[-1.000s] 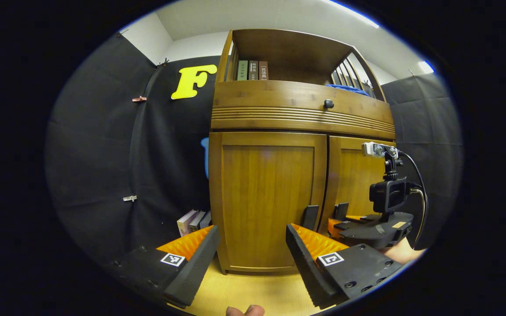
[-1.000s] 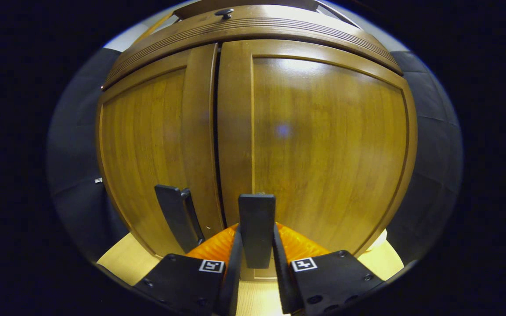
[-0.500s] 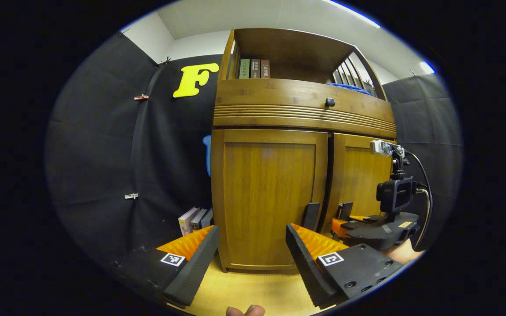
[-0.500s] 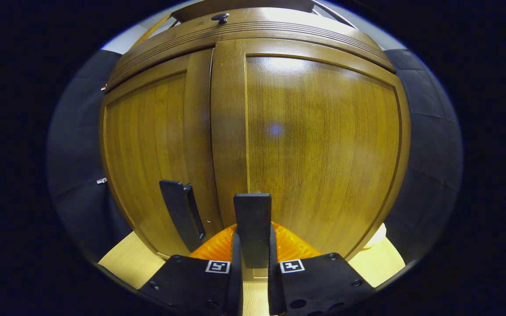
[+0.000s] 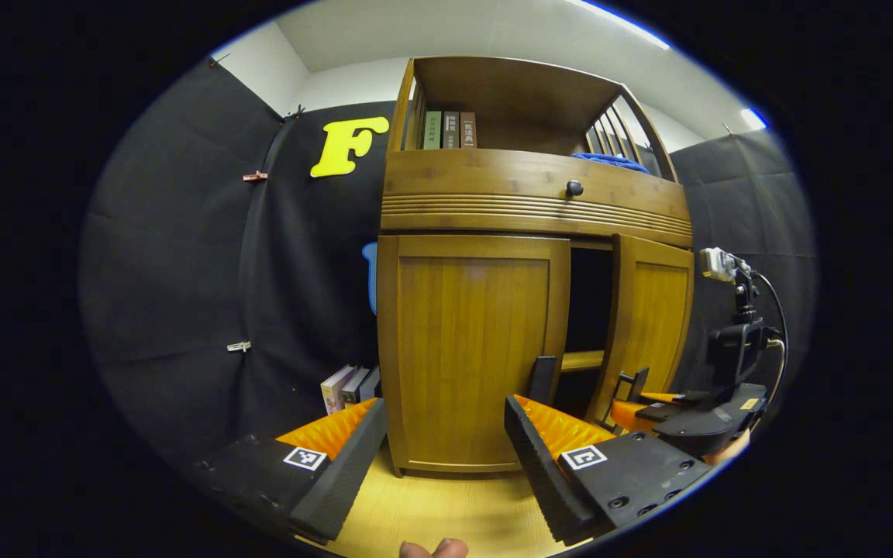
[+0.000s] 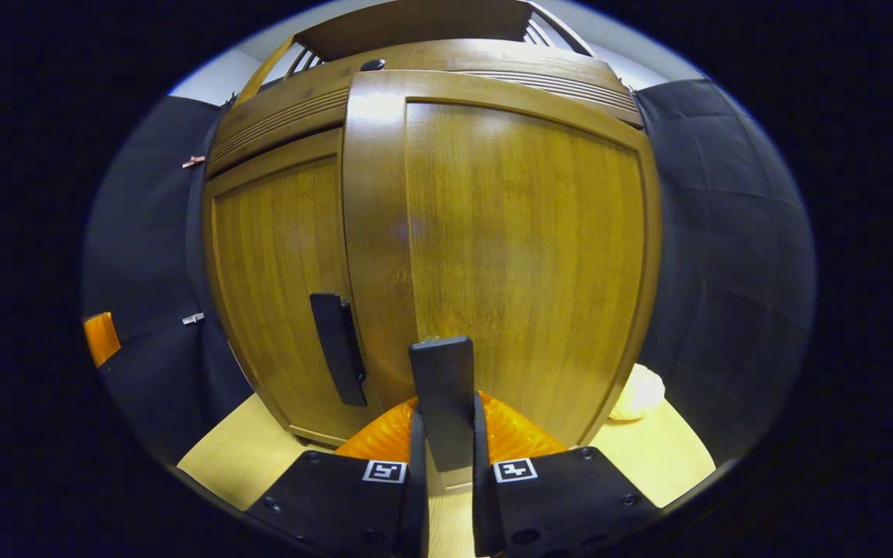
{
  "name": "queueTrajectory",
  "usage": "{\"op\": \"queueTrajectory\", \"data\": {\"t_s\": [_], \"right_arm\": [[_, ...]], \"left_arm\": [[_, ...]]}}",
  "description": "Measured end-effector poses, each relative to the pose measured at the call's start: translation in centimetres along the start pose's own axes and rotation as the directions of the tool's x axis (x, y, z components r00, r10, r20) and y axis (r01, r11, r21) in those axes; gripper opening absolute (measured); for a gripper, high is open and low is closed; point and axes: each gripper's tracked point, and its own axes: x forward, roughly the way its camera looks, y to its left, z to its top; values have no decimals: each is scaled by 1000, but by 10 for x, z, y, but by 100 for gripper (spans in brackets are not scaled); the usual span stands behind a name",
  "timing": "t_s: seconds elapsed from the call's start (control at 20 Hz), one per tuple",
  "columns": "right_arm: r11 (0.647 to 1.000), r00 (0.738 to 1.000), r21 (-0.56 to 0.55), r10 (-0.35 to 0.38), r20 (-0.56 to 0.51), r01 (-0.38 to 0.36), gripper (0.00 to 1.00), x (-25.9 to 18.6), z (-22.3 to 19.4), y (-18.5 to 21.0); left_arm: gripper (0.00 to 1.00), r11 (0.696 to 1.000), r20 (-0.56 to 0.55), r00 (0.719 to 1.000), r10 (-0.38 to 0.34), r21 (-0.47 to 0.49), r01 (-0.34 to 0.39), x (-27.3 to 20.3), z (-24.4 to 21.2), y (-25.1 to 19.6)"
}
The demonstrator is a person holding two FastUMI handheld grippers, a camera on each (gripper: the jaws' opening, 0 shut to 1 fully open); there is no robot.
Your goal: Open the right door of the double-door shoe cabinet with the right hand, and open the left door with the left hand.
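Shoe cabinet (image 5: 477, 349), a honey-coloured wooden unit standing on the pale floor (image 5: 446, 511) against the booth's black wall, with an open shelf of books (image 5: 446, 129) above a ribbed drawer front bearing a dark knob (image 5: 574, 187). Task roughly half done. The right door (image 5: 648, 325) stands partly swung out, exposing a dark interior and an inner shelf (image 5: 582, 360). The right hand-held gripper (image 6: 444, 434) has its fingers closed on the right door's dark flat handle (image 6: 442, 399). The left door (image 5: 474, 349) lies shut, its dark handle (image 5: 543, 380) at the inner edge untouched. The left hand-held gripper (image 5: 443, 457) hangs wide open and empty, near the left door but apart from it. Remaining: finish swinging the right door, then grip and pull the left handle.
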Motion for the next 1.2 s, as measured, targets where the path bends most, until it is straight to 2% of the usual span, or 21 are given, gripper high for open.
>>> {"op": "queueTrajectory", "data": {"t_s": [0.8,0.85,1.2], "right_arm": [[997,998,38,-64,-12,64,25,-84,-13,-76],[997,998,49,-64,-13,65,17,-89,-13,-80],[996,997,40,-80,-16,80,16,-112,-11,-115]], "left_arm": [[94,998,15,997,-70,10,70,-23,4,-41],[92,997,14,997,-76,6,76,-24,4,-44],[94,995,14,995,-101,10,101,-27,3,-60]]}}
